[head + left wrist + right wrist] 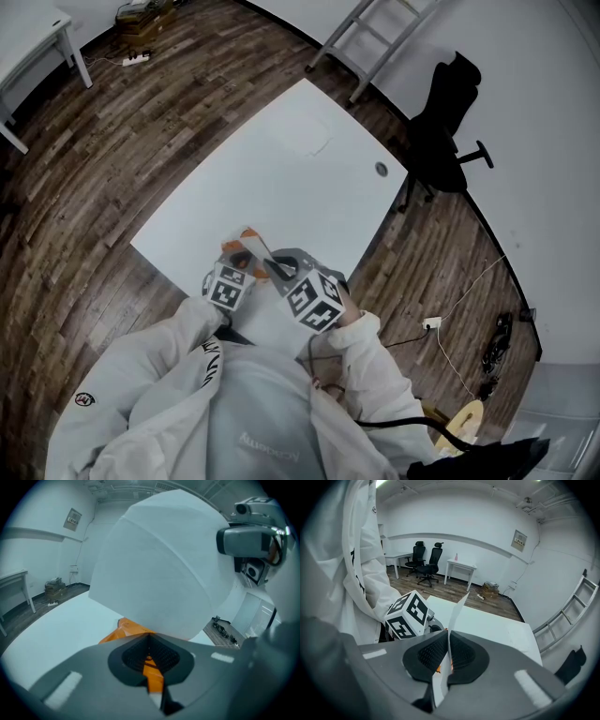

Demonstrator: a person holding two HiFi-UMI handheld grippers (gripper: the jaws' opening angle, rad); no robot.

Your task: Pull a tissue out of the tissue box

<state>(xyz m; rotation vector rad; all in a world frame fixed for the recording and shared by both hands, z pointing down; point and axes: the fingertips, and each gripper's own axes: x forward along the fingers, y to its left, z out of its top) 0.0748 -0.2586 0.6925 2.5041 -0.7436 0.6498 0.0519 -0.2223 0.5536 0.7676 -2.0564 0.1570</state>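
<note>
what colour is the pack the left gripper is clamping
Orange. The tissue pack shows best in the left gripper view, under the white tissue.

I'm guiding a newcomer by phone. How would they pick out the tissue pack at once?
Start at the big white table on the wood floor and go to its near edge, where a person holds two grippers. The tissue pack is clamped in the left gripper: the only orange thing there, beneath the white tissue pinched by the right gripper.
</note>
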